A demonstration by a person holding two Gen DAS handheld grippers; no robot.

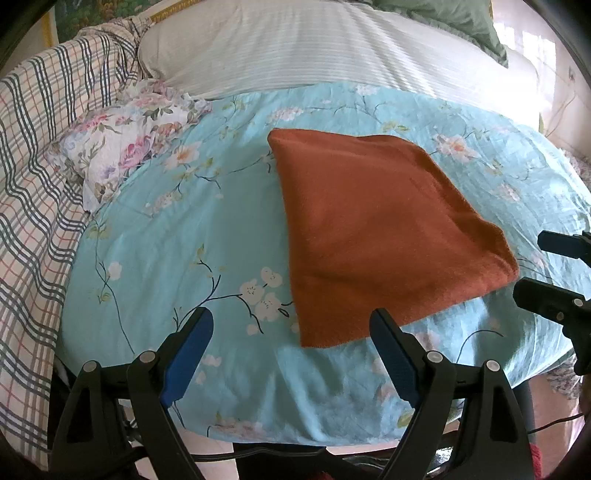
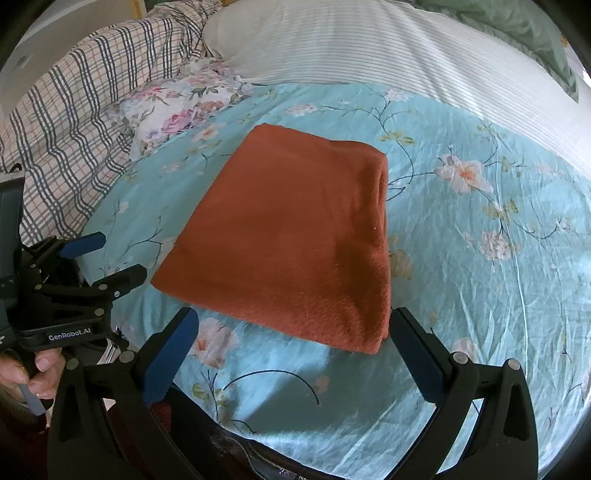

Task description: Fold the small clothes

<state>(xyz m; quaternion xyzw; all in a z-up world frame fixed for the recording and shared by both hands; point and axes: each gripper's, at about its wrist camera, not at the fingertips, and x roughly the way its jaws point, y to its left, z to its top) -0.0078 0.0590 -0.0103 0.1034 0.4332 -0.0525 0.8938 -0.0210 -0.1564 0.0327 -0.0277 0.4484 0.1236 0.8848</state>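
A rust-orange cloth (image 1: 373, 236) lies folded into a flat, thick rectangle on the light blue floral sheet (image 1: 177, 236). My left gripper (image 1: 291, 321) hovers open just short of its near left corner, nothing between the blue pads. In the right wrist view the same cloth (image 2: 295, 236) fills the middle, its folded edge on the right. My right gripper (image 2: 295, 325) stands open near the cloth's front edge, with nothing in its jaws. Each gripper shows in the other's view: the right gripper (image 1: 532, 266) at the far right, the left gripper (image 2: 107, 254) at the far left, held by a hand (image 2: 33, 373).
A plaid blanket (image 1: 40, 155) is bunched on the left. A small floral pillow (image 1: 122, 140) lies beside it. A white striped pillow (image 1: 303, 44) and a green cloth (image 1: 454, 18) sit at the back. The bed's near edge (image 1: 295, 439) runs just below the grippers.
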